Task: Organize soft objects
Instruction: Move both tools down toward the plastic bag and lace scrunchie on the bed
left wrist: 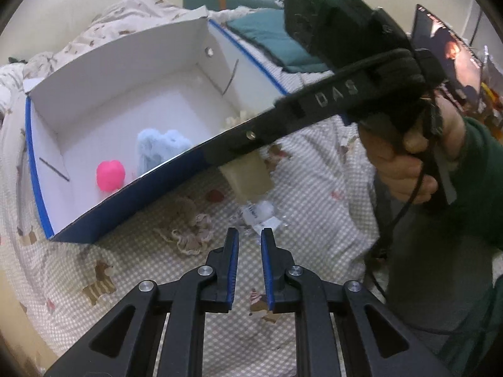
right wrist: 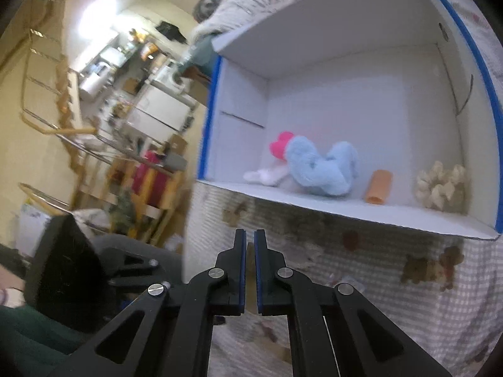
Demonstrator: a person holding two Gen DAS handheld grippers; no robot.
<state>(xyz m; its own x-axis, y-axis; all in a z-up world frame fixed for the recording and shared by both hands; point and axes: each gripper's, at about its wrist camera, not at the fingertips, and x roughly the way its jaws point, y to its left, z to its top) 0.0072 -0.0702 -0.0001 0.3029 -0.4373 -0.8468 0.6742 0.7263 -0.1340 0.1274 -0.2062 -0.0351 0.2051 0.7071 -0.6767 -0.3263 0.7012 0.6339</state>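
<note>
Soft toys, a blue plush (right wrist: 320,169) among them, already lie in the box (left wrist: 103,72); right gripper (left wrist: 248,179) carries a beige piece boxward. Left gripper (left wrist: 250,238), slightly open and empty, should next take the yarn tangle (left wrist: 188,232) nearby.

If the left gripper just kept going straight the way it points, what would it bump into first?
Probably the small clear plastic packet lying on the checked bedspread, straight ahead of the left gripper. The tan block held in the right gripper's fingers hangs just beyond; depth is hard to judge.
</note>
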